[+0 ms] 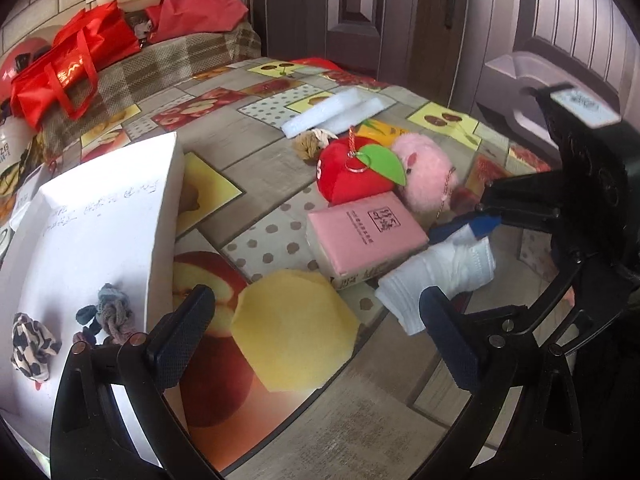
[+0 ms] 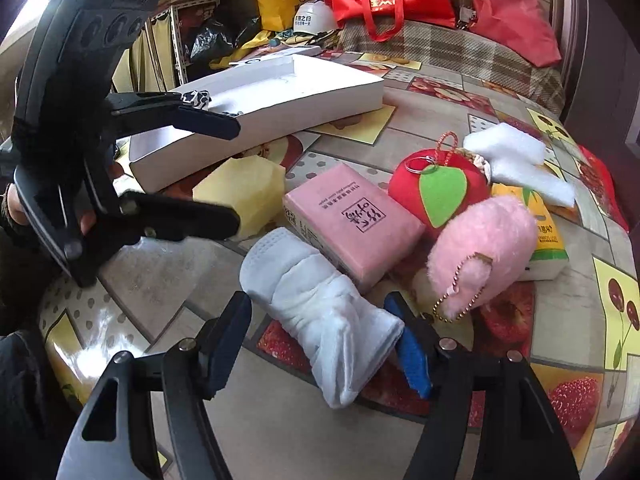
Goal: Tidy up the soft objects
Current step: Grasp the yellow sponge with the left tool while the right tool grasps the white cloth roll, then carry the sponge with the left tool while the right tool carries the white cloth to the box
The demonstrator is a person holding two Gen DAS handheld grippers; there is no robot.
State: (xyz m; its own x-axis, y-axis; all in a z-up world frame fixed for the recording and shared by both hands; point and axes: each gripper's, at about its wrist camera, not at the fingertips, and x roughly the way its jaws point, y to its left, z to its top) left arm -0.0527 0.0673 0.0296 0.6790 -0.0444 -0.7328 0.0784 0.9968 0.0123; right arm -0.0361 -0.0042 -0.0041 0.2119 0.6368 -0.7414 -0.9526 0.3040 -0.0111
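Note:
A rolled white face mask [image 2: 320, 312] lies on the table between the open fingers of my right gripper [image 2: 320, 336]; it also shows in the left wrist view [image 1: 436, 280]. Behind it lie a pink tissue pack [image 2: 356, 224], a red plush apple [image 2: 436, 192], a pink fluffy plush [image 2: 484, 248] and a yellow sponge [image 2: 240, 196]. My left gripper [image 1: 316, 320] is open and empty above the yellow sponge [image 1: 292, 332], next to the white box [image 1: 100, 232], which holds hair ties [image 1: 108, 312].
White foam pieces [image 1: 332, 112] and a small rope toy [image 1: 310, 144] lie farther back on the fruit-patterned tablecloth [image 1: 248, 240]. A yellow-green tissue pack [image 2: 548, 236] sits behind the pink plush. Red bags [image 1: 68, 64] rest on a plaid seat behind the table.

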